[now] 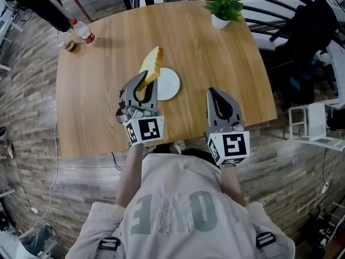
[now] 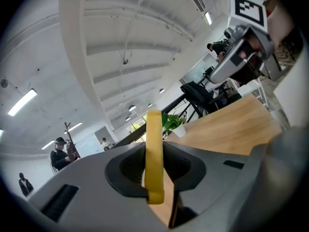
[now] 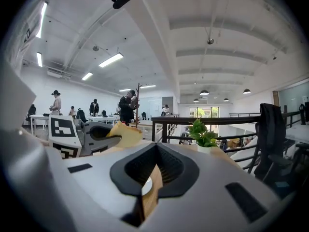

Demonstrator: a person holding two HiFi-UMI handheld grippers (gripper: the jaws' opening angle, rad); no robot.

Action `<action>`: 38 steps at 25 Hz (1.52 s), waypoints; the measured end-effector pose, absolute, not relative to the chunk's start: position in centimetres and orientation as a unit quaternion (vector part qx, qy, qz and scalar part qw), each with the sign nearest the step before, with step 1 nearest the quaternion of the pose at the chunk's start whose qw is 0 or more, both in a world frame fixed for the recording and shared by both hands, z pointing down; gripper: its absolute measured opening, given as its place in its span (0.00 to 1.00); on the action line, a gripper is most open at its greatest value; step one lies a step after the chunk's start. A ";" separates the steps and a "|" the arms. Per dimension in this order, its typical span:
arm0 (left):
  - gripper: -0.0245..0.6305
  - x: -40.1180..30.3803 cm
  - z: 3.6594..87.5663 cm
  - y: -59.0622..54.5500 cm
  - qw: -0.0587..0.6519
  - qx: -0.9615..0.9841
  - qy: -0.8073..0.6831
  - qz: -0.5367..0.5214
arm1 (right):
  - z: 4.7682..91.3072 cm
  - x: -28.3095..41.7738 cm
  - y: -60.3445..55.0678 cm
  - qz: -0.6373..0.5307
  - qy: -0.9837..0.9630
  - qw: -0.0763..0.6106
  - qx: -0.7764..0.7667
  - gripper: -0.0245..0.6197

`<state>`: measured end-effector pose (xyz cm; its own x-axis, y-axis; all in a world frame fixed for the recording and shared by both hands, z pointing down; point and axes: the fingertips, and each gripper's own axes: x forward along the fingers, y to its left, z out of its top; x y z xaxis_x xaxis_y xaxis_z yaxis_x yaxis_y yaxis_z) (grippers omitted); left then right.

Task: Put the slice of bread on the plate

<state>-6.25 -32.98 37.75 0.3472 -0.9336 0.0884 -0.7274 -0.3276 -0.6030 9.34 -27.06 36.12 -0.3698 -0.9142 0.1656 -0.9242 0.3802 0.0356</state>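
A yellow-crusted slice of bread (image 1: 153,62) stands on edge above the wooden table (image 1: 97,107), tilted over the near-left rim of a round white plate (image 1: 170,84). My left gripper (image 1: 144,85) is shut on the slice's lower end. In the left gripper view the bread (image 2: 154,144) shows edge-on, pinched between the jaws of the left gripper (image 2: 155,170). To the right of the plate, near the table's front edge, my right gripper (image 1: 212,93) is shut with nothing in it. The right gripper view shows that gripper (image 3: 153,175), and off to its left the bread (image 3: 123,134).
A potted green plant (image 1: 222,7) stands at the table's far right edge. A clear bottle with a red cap (image 1: 82,30) lies at the far left corner beside a small jar (image 1: 70,46). A black chair (image 1: 310,42) and a white rack (image 1: 307,123) stand off the table's right side.
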 end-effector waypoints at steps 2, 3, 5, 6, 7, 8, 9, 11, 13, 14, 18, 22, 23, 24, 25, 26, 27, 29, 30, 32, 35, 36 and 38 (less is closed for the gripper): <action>0.16 -6.3 39.5 -33.6 0.234 -0.789 0.515 -0.240 | 36.3 9.1 -27.2 0.033 -0.826 0.080 0.557 0.06; 0.16 -6.2 40.3 -33.9 0.238 -0.789 0.505 -0.256 | 36.4 9.0 -27.2 0.033 -0.825 0.081 0.558 0.06; 0.16 -5.7 42.2 -34.2 0.263 -0.784 0.476 -0.301 | 36.5 8.9 -27.2 0.034 -0.825 0.085 0.558 0.06; 0.16 -5.4 43.1 -34.4 0.280 -0.778 0.458 -0.326 | 36.5 8.8 -27.2 0.035 -0.824 0.086 0.558 0.06; 0.16 -5.2 44.0 -34.7 0.296 -0.773 0.439 -0.350 | 36.6 8.7 -27.3 0.036 -0.824 0.087 0.559 0.06; 0.16 -5.0 45.0 -34.9 0.308 -0.769 0.423 -0.368 | 36.7 8.7 -27.3 0.038 -0.824 0.088 0.559 0.06; 0.16 -4.9 46.0 -35.2 0.315 -0.766 0.409 -0.383 | 36.9 8.7 -27.4 0.041 -0.823 0.090 0.560 0.06; 0.16 -4.6 47.9 -35.6 0.325 -0.761 0.387 -0.408 | 37.3 8.7 -27.4 0.048 -0.821 0.094 0.562 0.06; 0.16 -4.3 49.4 -35.9 0.345 -0.751 0.366 -0.427 | 37.7 8.7 -27.4 0.055 -0.819 0.096 0.563 0.06; 0.16 -4.2 49.9 -36.1 0.355 -0.747 0.359 -0.432 | 37.8 8.6 -27.5 0.057 -0.819 0.097 0.563 0.06; 0.16 -4.1 50.8 -36.6 0.370 -0.743 0.350 -0.435 | 38.3 8.0 -27.6 0.059 -0.819 0.107 0.561 0.06; 0.16 -3.9 52.4 -37.1 0.364 -0.746 0.334 -0.447 | 38.5 7.6 -27.7 0.059 -0.818 0.113 0.561 0.06; 0.16 -3.8 52.9 -37.2 0.364 -0.746 0.327 -0.452 | 38.6 7.6 -27.7 0.060 -0.817 0.114 0.562 0.06; 0.16 -3.8 53.4 -37.2 0.362 -0.747 0.320 -0.457 | 38.6 7.5 -27.7 0.061 -0.817 0.114 0.562 0.06; 0.16 -3.8 53.8 -37.2 0.360 -0.747 0.313 -0.463 | 38.7 7.5 -27.7 0.063 -0.817 0.115 0.562 0.06; 0.16 -3.8 54.3 -37.1 0.356 -0.748 0.308 -0.468 | 38.8 7.5 -27.6 0.065 -0.817 0.116 0.562 0.06; 0.16 -3.9 54.7 -37.1 0.352 -0.749 0.302 -0.472 | 38.9 7.4 -27.6 0.066 -0.817 0.117 0.561 0.06; 0.16 -3.8 55.3 -37.0 0.349 -0.751 0.291 -0.480 | 38.9 7.3 -27.7 0.071 -0.820 0.116 0.556 0.06; 0.16 -3.7 55.5 -36.9 0.348 -0.751 0.286 -0.482 | 39.0 7.3 -27.9 0.074 -0.823 0.112 0.552 0.06; 0.16 -3.6 56.0 -36.9 0.343 -0.754 0.278 -0.486 | 39.1 7.1 -28.1 0.085 -0.828 0.101 0.544 0.06; 0.17 -3.4 56.9 -36.3 0.322 -0.766 0.268 -0.487 | 39.4 7.0 -28.4 0.098 -0.828 0.092 0.544 0.06; 0.17 -3.3 57.1 -36.2 0.312 -0.772 0.266 -0.486 | 39.4 7.0 -28.5 0.099 -0.827 0.092 0.545 0.06; 0.19 -3.3 57.3 -35.9 0.288 -0.783 0.263 -0.484 | 39.4 6.9 -28.7 0.099 -0.828 0.091 0.544 0.06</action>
